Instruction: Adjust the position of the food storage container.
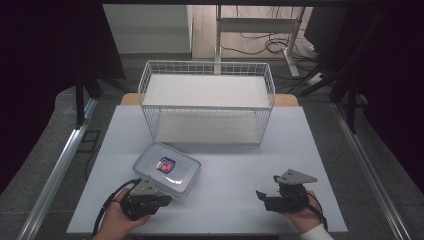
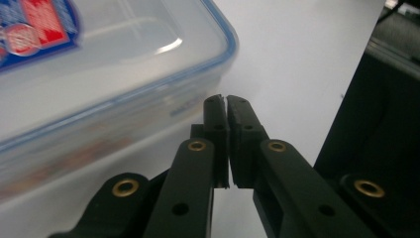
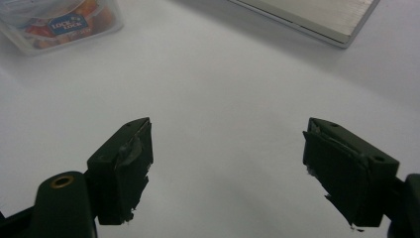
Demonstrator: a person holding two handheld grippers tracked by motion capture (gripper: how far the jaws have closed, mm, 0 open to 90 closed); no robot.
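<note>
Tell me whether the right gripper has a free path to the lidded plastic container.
Probably yes. The right gripper has its jaws open, and bare table lies between it and the container; the left gripper sits at the container's near edge.

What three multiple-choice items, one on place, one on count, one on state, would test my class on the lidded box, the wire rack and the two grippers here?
1. Where is the plastic box?
A on the table in front of the rack
B on the top shelf
C on the floor

2. How many shelves has the wire rack?
A one
B two
C four

3. How do the jaws stand?
A both shut
B both open
C left shut, right open

A: it sits on the table.
B: two white levels.
C: left gripper closed, right gripper spread.
</note>
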